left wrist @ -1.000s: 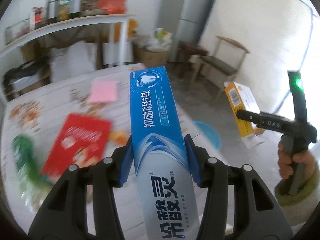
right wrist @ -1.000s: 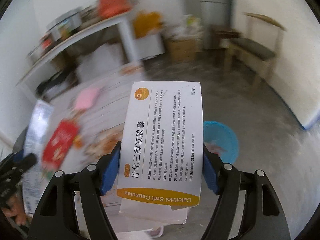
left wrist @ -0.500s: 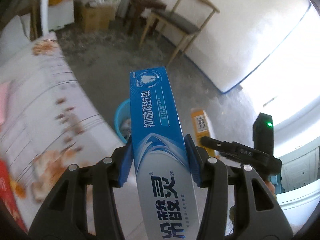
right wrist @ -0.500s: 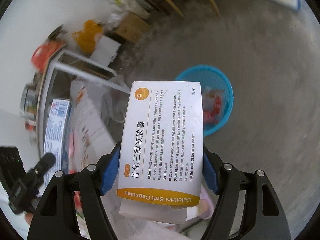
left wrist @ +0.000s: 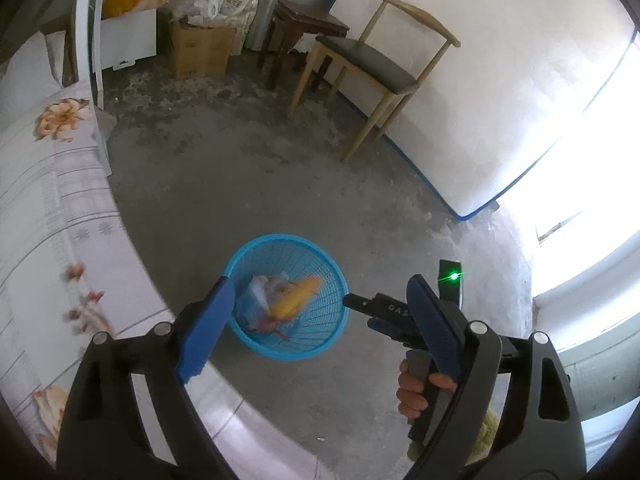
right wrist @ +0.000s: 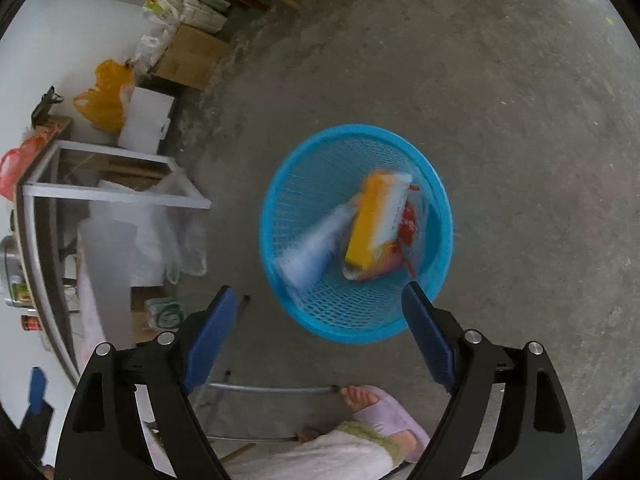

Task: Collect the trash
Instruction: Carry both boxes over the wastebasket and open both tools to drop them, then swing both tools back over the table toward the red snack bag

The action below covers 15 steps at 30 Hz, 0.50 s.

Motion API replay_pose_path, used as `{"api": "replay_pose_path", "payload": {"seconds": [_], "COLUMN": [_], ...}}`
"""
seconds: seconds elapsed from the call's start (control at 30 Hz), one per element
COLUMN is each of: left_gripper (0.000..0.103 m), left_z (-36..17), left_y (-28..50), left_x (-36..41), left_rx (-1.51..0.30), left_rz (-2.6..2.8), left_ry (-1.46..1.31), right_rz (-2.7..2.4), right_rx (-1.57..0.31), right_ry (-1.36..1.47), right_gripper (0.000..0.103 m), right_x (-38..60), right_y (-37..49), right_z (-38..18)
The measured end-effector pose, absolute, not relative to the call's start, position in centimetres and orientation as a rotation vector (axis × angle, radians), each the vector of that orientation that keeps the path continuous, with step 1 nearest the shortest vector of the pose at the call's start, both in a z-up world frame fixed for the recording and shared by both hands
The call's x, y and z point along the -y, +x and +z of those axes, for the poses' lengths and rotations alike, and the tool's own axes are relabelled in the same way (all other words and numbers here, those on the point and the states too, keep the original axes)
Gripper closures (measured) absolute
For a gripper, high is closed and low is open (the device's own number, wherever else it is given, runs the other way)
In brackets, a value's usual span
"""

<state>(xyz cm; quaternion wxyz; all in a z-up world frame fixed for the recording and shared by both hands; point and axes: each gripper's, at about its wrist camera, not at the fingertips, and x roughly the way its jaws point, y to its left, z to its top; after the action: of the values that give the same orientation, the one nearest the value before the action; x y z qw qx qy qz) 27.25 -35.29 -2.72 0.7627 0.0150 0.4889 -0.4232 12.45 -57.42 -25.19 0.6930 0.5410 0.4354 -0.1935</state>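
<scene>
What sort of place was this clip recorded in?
Probably a plain room in a home, partly used for storage: a bare concrete floor, a wooden chair by the wall, a cardboard box with bags in the corner, and a blue mesh wastebasket.

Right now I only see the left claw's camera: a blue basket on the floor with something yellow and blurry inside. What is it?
Observer: In the right claw's camera it reads as an orange-and-white box inside the basket.
Operator: Is anything else in there?
Observer: Yes. A long pale box, blurred, sits right beside the orange one, and a red wrapper shows on its other side.
Operator: Is the other claw holding something?
Observer: No. The right claw points down at the basket. Its jaws have just been opening and stand wide, with nothing between them.
</scene>
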Motion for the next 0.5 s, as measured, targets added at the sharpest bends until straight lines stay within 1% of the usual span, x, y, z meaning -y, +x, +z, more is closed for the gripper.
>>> {"api": "replay_pose_path", "payload": {"seconds": [0.17,0.27,0.37,0.5], "left_gripper": [0.019,0.019,0.019,0.019], "left_z": [-1.6,-0.6,0.5,2.1], "left_y": [26.2,24.9,23.7,21.0], "left_x": [32.0,29.6,27.4,23.5], "left_rx": [-1.019,-0.988,-0.954,-0.864], "left_rz": [-0.935,-0.944,-0.947,-0.918], "left_ry": [0.011,-0.002,-0.016,0.003], "right_rz": [-0.445,-0.459,-0.469,-0.477], "right_rx": [-0.985,-0.985,-0.976,-0.939], "right_ry": [1.183,1.157,1.122,1.039], "right_gripper": [0.021,0.021,0.021,0.021], "right_x": [56.5,55.7,55.1,54.0], "right_y": [10.0,8.6,6.8,5.2], "right_z": [-25.6,-24.8,-23.3,-19.7]}}
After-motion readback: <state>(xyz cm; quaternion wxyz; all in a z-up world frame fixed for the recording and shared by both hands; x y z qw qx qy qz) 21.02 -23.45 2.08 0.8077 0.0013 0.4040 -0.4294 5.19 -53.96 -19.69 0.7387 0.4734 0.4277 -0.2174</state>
